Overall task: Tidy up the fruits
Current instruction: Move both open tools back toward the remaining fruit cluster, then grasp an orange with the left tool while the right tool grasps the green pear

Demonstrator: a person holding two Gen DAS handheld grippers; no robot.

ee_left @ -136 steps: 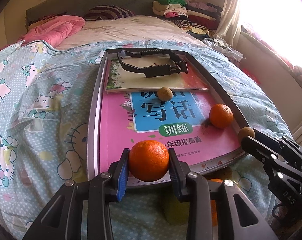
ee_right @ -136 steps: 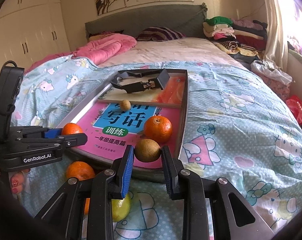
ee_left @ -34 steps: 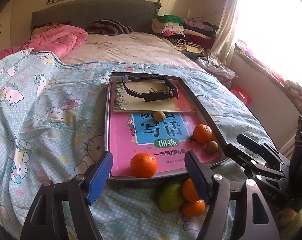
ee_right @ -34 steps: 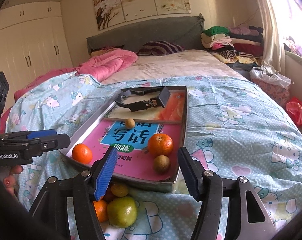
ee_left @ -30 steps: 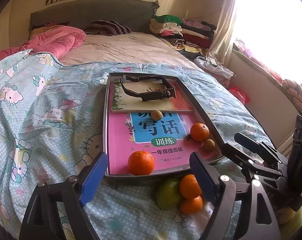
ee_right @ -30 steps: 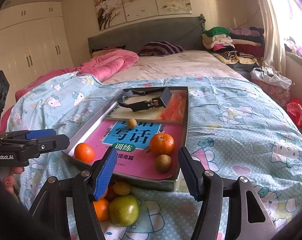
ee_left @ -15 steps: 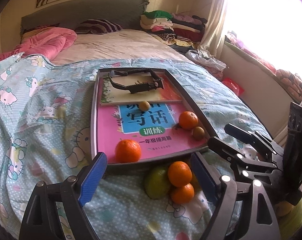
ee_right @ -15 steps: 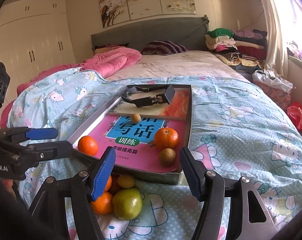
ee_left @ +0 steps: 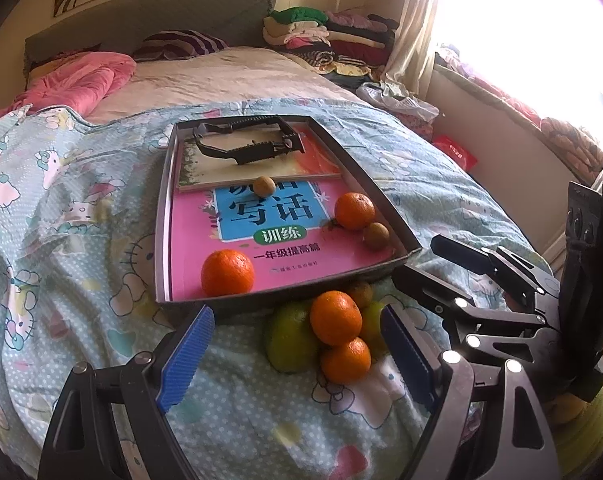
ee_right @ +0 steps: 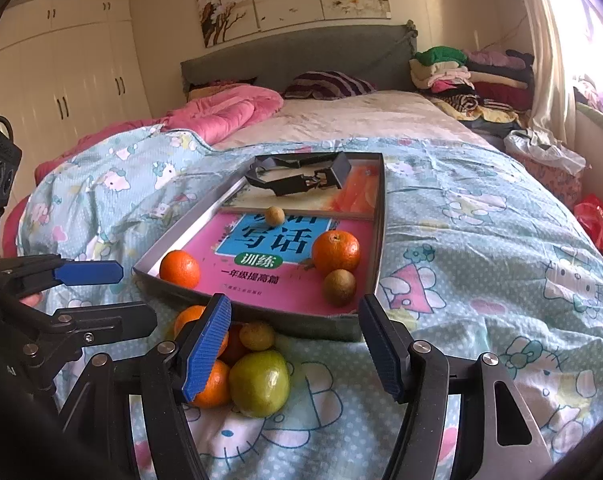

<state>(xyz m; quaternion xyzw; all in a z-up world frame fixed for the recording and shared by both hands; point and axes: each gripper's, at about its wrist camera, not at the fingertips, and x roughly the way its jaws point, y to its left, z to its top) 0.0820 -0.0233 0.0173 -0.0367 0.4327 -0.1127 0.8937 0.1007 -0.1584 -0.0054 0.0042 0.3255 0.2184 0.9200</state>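
Now that both grippers have let go, their fingers spread empty, an orange [ee_left: 227,273] and a kiwi [ee_right: 339,287] rest inside the tray [ee_left: 162,216]. Left gripper [ee_left: 297,354] and right gripper [ee_right: 295,348] have pulled back to the pile [ee_left: 325,334] before it (next pick, probably).

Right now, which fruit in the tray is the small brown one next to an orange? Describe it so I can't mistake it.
Find the grey tray on the blue bedspread, with the pink book in it. At the tray's near right corner, a small brown fruit touches the larger orange behind it. The other small brown fruit sits alone, farther back by the second book.
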